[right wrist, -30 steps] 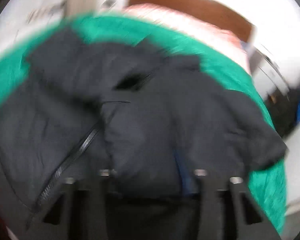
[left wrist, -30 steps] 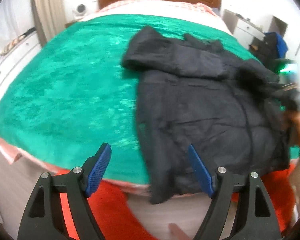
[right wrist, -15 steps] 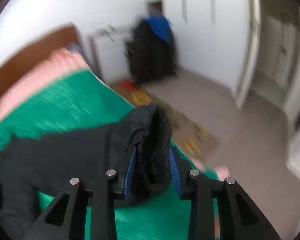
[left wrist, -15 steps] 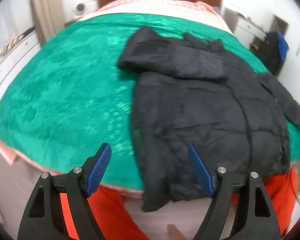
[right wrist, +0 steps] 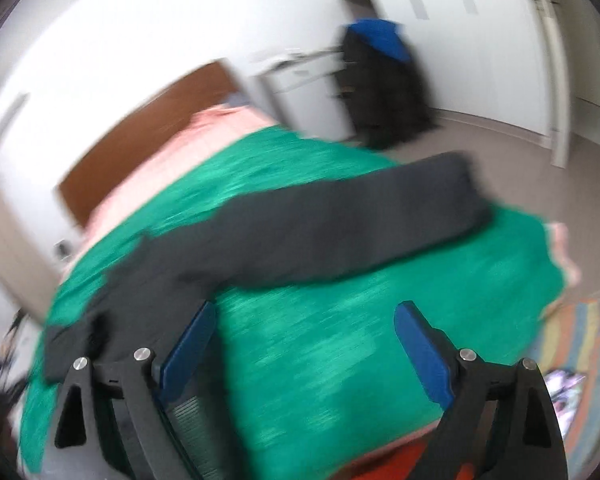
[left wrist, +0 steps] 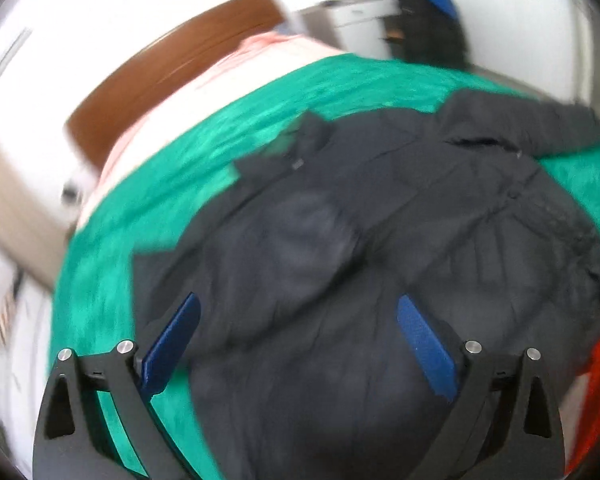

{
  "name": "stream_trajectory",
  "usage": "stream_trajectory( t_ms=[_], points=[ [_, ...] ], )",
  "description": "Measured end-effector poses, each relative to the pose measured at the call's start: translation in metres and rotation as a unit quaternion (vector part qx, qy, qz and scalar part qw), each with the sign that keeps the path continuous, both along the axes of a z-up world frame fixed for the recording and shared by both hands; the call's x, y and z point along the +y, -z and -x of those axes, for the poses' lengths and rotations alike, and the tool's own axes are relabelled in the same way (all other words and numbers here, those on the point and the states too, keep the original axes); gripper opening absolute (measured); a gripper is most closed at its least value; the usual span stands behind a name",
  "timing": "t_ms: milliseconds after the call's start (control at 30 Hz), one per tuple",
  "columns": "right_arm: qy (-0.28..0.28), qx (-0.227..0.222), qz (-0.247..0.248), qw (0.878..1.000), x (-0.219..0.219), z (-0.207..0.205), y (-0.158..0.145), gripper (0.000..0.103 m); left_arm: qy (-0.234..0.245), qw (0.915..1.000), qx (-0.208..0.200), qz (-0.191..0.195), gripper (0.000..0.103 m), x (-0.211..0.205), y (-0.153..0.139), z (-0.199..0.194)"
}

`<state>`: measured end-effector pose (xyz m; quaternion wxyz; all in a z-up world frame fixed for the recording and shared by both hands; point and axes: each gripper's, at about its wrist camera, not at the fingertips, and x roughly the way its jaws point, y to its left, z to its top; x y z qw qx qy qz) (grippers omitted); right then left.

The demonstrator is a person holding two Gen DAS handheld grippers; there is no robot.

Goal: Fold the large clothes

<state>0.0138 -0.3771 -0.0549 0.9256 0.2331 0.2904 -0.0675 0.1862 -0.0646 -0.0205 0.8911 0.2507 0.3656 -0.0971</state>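
A large black padded jacket point(left wrist: 360, 248) lies spread on a green blanket point(left wrist: 100, 264) on the bed. My left gripper point(left wrist: 296, 340) is open and empty, hovering above the jacket's lower body. In the right wrist view one black sleeve point(right wrist: 340, 216) lies stretched out to the right across the green blanket point(right wrist: 340, 340). My right gripper point(right wrist: 304, 344) is open and empty above the blanket, in front of that sleeve and apart from it. Both views are motion-blurred.
A brown headboard point(left wrist: 172, 72) and pink bedding point(right wrist: 180, 168) are at the far end. A white cabinet point(right wrist: 296, 80) and dark hanging clothes with a blue top point(right wrist: 384, 84) stand by the wall. A striped rug point(right wrist: 580, 360) lies on the floor at the right.
My right gripper has let go of the sleeve cuff and opened; the sleeve now lies flat on the blanket. My left gripper has swung in over the jacket, still open.
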Motion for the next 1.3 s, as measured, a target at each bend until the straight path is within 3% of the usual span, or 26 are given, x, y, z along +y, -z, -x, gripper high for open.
stream_trajectory(
  t_ms=[100, 200, 233, 267, 300, 367, 467, 567, 667, 700, 733, 767, 800, 900, 933, 1000, 1100, 1167, 1200, 1267, 1300],
  points=[
    [-0.083, -0.004, 0.015, 0.996, 0.071, 0.012, 0.013, 0.091, 0.005, 0.9992, 0.025, -0.032, 0.1, -0.032, 0.036, -0.052],
    [-0.182, -0.009, 0.083, 0.98, 0.126, 0.031, 0.023, 0.091, -0.057, 0.9954, 0.063, -0.044, 0.097, -0.033, 0.077, -0.106],
    [-0.199, -0.014, 0.106, 0.974, 0.138, 0.039, 0.026, 0.091, -0.076, 0.9939, 0.072, -0.035, 0.068, -0.027, 0.085, -0.116],
    [-0.209, -0.015, 0.121, 0.97, 0.146, 0.045, 0.03, 0.091, -0.088, 0.9924, 0.086, -0.007, 0.032, -0.017, 0.088, -0.124],
    [-0.216, -0.015, 0.13, 0.968, 0.151, 0.051, 0.032, 0.091, -0.113, 0.9905, 0.077, 0.014, 0.02, -0.005, 0.083, -0.126],
    [-0.222, -0.015, 0.136, 0.965, 0.154, 0.059, 0.036, 0.091, -0.136, 0.9861, 0.055, 0.077, 0.011, 0.023, 0.058, -0.12],
    [-0.218, -0.02, 0.128, 0.967, 0.153, 0.059, 0.04, 0.091, -0.173, 0.9722, 0.007, 0.157, 0.01, 0.092, -0.001, -0.092],
    [-0.212, -0.031, 0.117, 0.97, 0.146, 0.056, 0.037, 0.091, -0.247, 0.9484, -0.046, 0.194, 0.01, 0.19, -0.054, -0.052],
    [-0.213, -0.034, 0.11, 0.97, 0.15, 0.05, 0.037, 0.091, -0.352, 0.9101, -0.091, 0.198, 0.01, 0.299, -0.08, -0.005],
    [-0.217, -0.032, 0.109, 0.97, 0.153, 0.047, 0.037, 0.091, -0.397, 0.8927, -0.104, 0.185, 0.01, 0.337, -0.081, 0.013],
    [-0.221, -0.029, 0.109, 0.969, 0.156, 0.045, 0.037, 0.091, -0.433, 0.8775, -0.107, 0.177, 0.01, 0.366, -0.078, 0.025],
    [-0.227, -0.026, 0.11, 0.967, 0.159, 0.043, 0.039, 0.091, -0.48, 0.8544, -0.105, 0.17, 0.009, 0.405, -0.07, 0.043],
    [-0.233, -0.023, 0.112, 0.966, 0.162, 0.041, 0.041, 0.091, -0.508, 0.8393, -0.101, 0.166, 0.008, 0.427, -0.062, 0.053],
    [-0.247, -0.013, 0.116, 0.962, 0.173, 0.04, 0.045, 0.091, -0.593, 0.7896, -0.057, 0.147, 0.0, 0.492, -0.008, 0.084],
    [-0.25, -0.011, 0.117, 0.961, 0.176, 0.04, 0.045, 0.091, -0.612, 0.7782, -0.044, 0.133, 0.0, 0.502, 0.01, 0.09],
    [-0.256, -0.006, 0.123, 0.959, 0.182, 0.039, 0.048, 0.091, -0.637, 0.7613, -0.01, 0.123, 0.0, 0.518, 0.048, 0.102],
    [-0.26, -0.002, 0.133, 0.956, 0.187, 0.041, 0.051, 0.091, -0.656, 0.7373, 0.024, 0.16, 0.001, 0.532, 0.087, 0.12],
    [-0.26, 0.001, 0.143, 0.955, 0.188, 0.043, 0.052, 0.091, -0.665, 0.7241, 0.026, 0.181, 0.009, 0.53, 0.094, 0.13],
    [-0.259, 0.001, 0.146, 0.955, 0.188, 0.043, 0.052, 0.091, -0.664, 0.7219, 0.022, 0.193, 0.014, 0.528, 0.095, 0.137],
    [-0.256, -0.001, 0.155, 0.954, 0.189, 0.044, 0.052, 0.091, -0.651, 0.7302, 0.007, 0.208, 0.058, 0.509, 0.085, 0.143],
    [-0.254, 0.0, 0.158, 0.954, 0.189, 0.044, 0.052, 0.091, -0.643, 0.738, -0.009, 0.206, 0.068, 0.495, 0.074, 0.148]
  ],
)
